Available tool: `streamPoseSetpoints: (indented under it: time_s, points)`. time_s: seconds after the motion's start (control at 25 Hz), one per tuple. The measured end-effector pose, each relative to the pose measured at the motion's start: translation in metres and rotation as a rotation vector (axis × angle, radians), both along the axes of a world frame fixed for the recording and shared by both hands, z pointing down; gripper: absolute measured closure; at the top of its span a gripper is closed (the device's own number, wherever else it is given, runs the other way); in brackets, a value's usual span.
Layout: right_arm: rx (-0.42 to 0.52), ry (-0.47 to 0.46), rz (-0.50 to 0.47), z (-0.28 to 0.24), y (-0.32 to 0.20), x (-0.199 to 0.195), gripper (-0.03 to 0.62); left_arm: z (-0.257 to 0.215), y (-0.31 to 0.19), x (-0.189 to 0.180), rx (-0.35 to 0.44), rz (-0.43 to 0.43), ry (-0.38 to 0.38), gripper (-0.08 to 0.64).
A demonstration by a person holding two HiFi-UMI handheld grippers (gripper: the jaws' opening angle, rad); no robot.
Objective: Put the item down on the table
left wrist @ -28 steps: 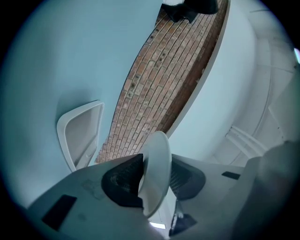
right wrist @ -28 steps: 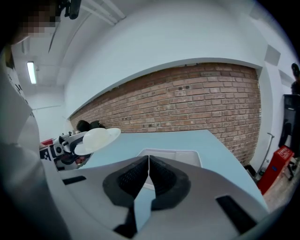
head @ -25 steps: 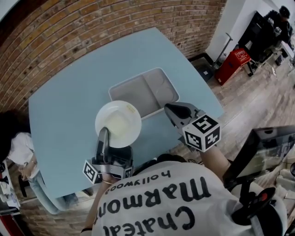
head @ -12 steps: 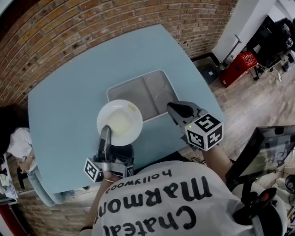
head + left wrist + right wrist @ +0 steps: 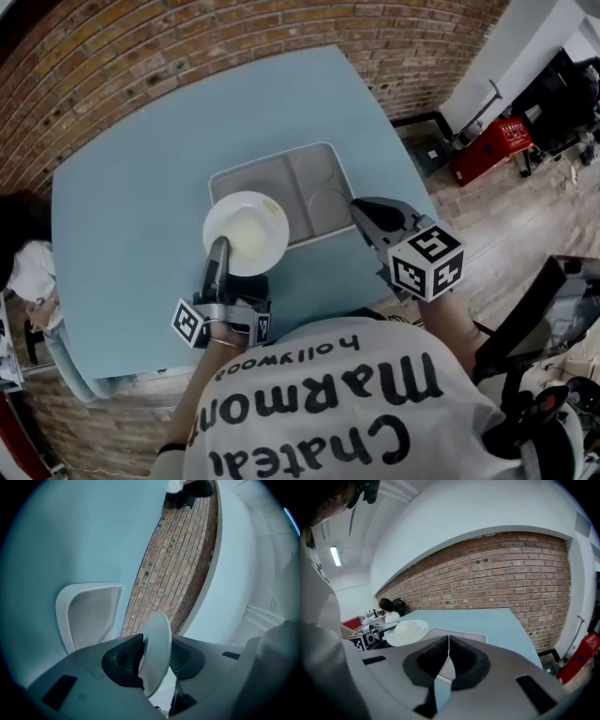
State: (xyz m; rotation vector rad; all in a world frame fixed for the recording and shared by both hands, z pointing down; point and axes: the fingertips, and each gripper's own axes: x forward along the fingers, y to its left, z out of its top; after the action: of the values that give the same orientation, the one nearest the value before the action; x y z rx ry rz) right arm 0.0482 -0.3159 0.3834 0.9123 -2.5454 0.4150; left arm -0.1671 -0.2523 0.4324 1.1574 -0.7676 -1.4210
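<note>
A white plate point(image 5: 248, 231) is held by its near rim in my left gripper point(image 5: 218, 248), which is shut on it. The plate hangs over the near left corner of a grey compartment tray point(image 5: 317, 178) on the light blue table point(image 5: 122, 178). Through the left gripper view the plate point(image 5: 158, 648) shows edge-on between the jaws, with the tray point(image 5: 89, 613) beyond it. My right gripper point(image 5: 363, 210) is shut and empty, just right of the tray near the table's front edge. The right gripper view has its jaws point(image 5: 448, 644) closed together, with the plate point(image 5: 408, 632) to the left.
A brick wall point(image 5: 234, 37) runs behind the table. A person point(image 5: 23, 272) sits at the table's left end. Wooden floor and a red box point(image 5: 492, 145) lie to the right. Bare table surface spreads left of and beyond the tray.
My left gripper has carried the plate a little farther from me, so it overlaps the tray more. The right gripper has shifted slightly right and stays shut.
</note>
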Motion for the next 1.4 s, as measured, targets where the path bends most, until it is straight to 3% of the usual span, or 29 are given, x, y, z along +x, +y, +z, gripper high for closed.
streamPoseSetpoints:
  time_s: [0.2,0.8,1.08,1.24,1.4]
  points:
    - [0.022,-0.002,0.019,-0.002,-0.005,0.008,0.58,0.029,-0.018,-0.002,-0.067,0.023,-0.047,0.44]
    - [0.02,0.001,0.036,-0.001,-0.012,0.014,0.58,0.069,-0.03,-0.007,-0.265,0.024,-0.063,0.44]
    - [0.007,0.004,0.038,0.004,-0.013,0.012,0.58,0.082,-0.038,-0.006,-0.417,0.044,-0.131,0.44]
    - [-0.001,0.006,0.042,0.005,-0.015,0.011,0.58,0.089,-0.038,-0.014,-0.514,0.025,-0.22,0.44]
    - [-0.006,0.009,0.048,0.006,-0.018,0.013,0.58,0.088,-0.046,-0.02,-0.544,0.024,-0.324,0.439]
